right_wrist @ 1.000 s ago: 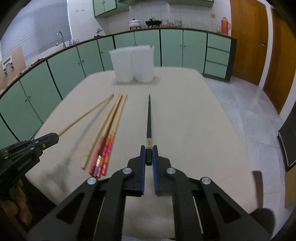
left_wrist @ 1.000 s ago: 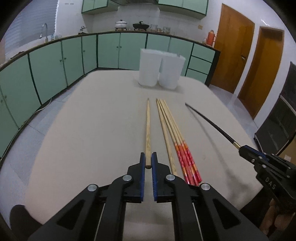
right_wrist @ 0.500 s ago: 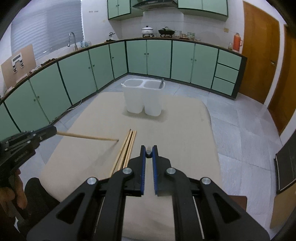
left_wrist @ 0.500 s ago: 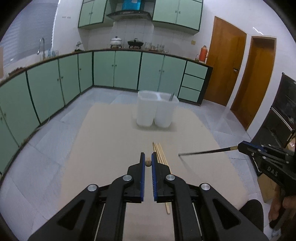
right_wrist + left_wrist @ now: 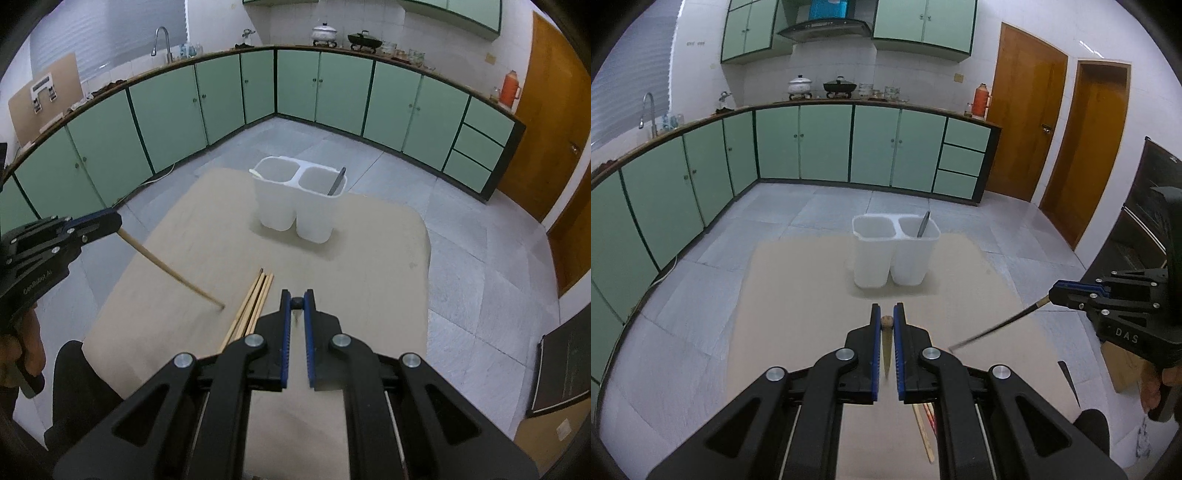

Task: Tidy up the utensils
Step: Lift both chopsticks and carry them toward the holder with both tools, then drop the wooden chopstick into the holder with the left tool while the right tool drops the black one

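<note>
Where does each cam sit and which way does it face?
Left wrist: on left gripper, looking down its fingers at beige table; own jaws pinch a light wooden chopstick.
Right wrist: on right gripper, same heading; jaws pinch a black chopstick.
Shared: white two-compartment plastic holder, opposite gripper.

Two grippers (image 5: 887,317) (image 5: 296,301), one two-compartment holder (image 5: 299,177), two lifted chopsticks (image 5: 170,273) (image 5: 993,328).

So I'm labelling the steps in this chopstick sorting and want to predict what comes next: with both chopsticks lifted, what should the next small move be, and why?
Probably carry both forward over the white two-cup holder. The left gripper is shut on a wooden chopstick, the right gripper on a black chopstick, and both hang clear of the table. A dark utensil already stands in the holder's right cup.
</note>
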The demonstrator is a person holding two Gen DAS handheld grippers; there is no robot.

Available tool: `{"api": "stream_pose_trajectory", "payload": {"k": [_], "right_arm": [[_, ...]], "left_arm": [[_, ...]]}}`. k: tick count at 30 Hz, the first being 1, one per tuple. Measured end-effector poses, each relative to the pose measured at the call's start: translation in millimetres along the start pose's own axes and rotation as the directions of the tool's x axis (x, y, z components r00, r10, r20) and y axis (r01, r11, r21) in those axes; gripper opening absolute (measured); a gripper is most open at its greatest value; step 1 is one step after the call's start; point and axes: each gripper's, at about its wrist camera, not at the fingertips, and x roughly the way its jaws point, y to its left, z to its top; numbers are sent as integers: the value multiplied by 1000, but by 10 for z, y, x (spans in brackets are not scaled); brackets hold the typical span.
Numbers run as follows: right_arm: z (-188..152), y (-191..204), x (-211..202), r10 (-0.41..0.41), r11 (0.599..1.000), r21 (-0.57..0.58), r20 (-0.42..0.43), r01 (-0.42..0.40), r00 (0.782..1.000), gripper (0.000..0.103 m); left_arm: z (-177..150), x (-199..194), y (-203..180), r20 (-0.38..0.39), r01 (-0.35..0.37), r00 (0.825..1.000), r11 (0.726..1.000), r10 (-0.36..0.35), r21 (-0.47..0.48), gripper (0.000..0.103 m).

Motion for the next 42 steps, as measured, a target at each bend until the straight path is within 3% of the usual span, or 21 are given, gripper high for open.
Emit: {"api": "stream_pose_trajectory", "payload": {"k": [12, 22, 28, 31, 35, 42], "right_arm": [[669, -122, -134, 8, 1000, -6, -3, -8, 1000, 6], [1711, -379, -333, 2, 999, 52, 113, -8, 994, 6], [2226, -617, -181, -25, 996, 93, 165, 10, 986, 6], [2338, -716, 67, -40, 994, 106, 162, 23, 986, 6], [2299, -820, 557, -36, 992, 126, 113, 22, 993, 6], [1968, -846, 1221, -7, 989, 145, 6, 6, 1000, 8]], "left_arm": [[823, 51, 36, 65, 16, 998, 999, -18, 29, 7], [1760, 132, 75, 178, -15, 984, 1000, 11, 21, 7], [2218, 371, 118, 236, -37, 971, 999, 36, 2, 7], [2314, 601, 160, 246, -46, 968, 999, 46, -6, 7], [2247, 1027, 236, 207, -41, 977, 999, 44, -21, 7], [1756, 1595, 328, 97, -41, 994, 999, 42, -8, 7]]}}
